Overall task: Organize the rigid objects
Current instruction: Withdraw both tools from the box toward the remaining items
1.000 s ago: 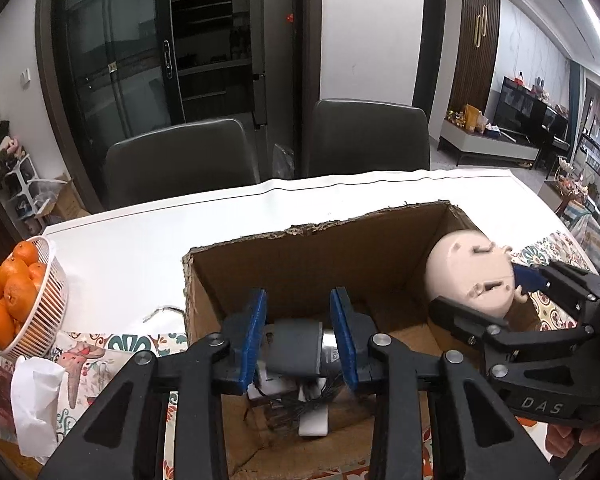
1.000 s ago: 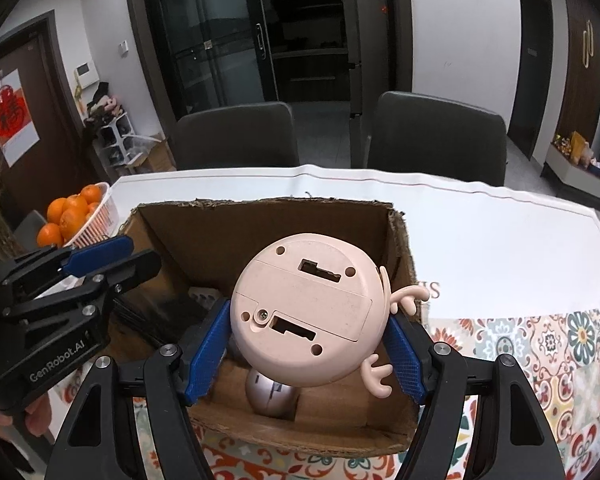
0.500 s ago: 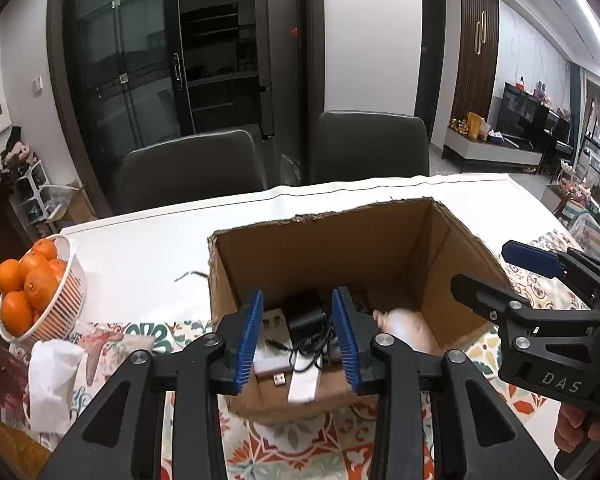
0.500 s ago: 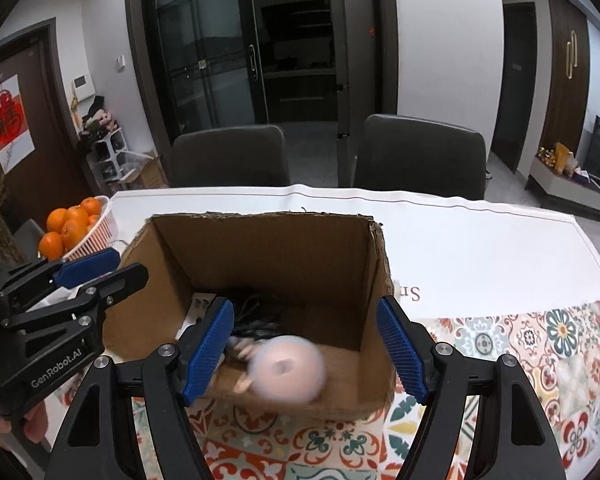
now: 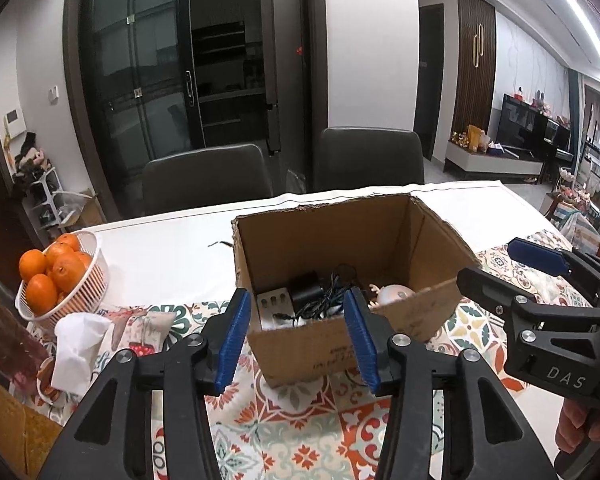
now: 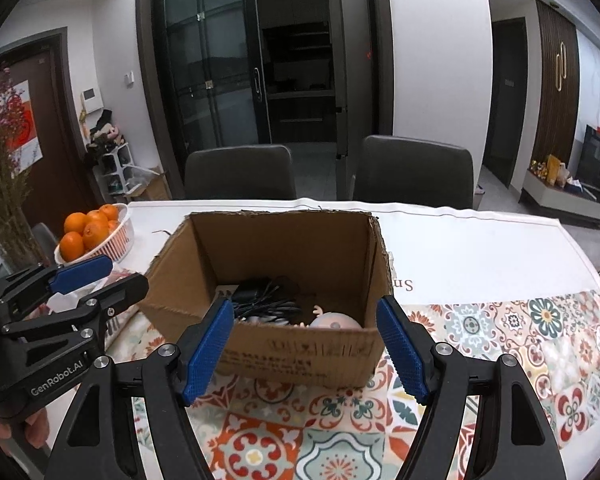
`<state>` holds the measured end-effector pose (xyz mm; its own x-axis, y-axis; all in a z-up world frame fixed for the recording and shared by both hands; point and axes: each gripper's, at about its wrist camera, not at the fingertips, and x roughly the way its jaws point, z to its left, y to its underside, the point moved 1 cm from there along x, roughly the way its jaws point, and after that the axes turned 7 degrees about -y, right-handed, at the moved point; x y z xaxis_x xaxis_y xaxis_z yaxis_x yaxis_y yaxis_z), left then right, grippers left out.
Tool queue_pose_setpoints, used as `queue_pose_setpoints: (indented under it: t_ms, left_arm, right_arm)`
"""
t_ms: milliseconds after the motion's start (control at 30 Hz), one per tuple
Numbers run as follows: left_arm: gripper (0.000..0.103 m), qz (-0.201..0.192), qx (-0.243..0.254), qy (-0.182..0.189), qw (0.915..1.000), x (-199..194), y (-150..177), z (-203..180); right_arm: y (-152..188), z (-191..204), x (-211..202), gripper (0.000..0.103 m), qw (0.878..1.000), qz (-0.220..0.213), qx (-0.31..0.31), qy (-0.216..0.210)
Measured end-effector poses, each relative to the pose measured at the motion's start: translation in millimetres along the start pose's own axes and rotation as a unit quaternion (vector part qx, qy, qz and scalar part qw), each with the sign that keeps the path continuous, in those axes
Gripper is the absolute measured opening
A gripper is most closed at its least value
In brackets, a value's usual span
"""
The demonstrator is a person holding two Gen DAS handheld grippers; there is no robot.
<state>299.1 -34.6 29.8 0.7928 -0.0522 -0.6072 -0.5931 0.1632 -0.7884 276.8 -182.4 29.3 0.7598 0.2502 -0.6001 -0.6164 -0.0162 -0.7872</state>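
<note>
**Both claws empty, the box straight ahead**

We hold the left gripper (image 5: 298, 340) and the right gripper (image 6: 306, 344) just short of the cardboard box (image 5: 328, 344), both aimed down at its near wall. The left jaws are opening with nothing between them; the right jaws stand well apart, also empty. The box lies dead ahead of both claws and slightly below, its long axis running across our line of sight, and neither hand looks clearly nearer.

From the left wrist we see into the box's left half: a black adapter with cables (image 5: 316, 294) and a white block (image 5: 274, 308). From the right wrist the pink round toy (image 6: 334, 320) shows better, tucked behind the near wall, towards the right finger.
</note>
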Motion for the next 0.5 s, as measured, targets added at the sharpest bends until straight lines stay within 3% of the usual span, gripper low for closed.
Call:
queue_pose_setpoints:
  t_ms: [500]
  left_arm:
    - [0.061,-0.027,0.017,-0.010,0.9994,-51,47,-5]
  right_arm:
    - [33,14,-43,0.074,1.000,-0.026,-0.005,0.007]
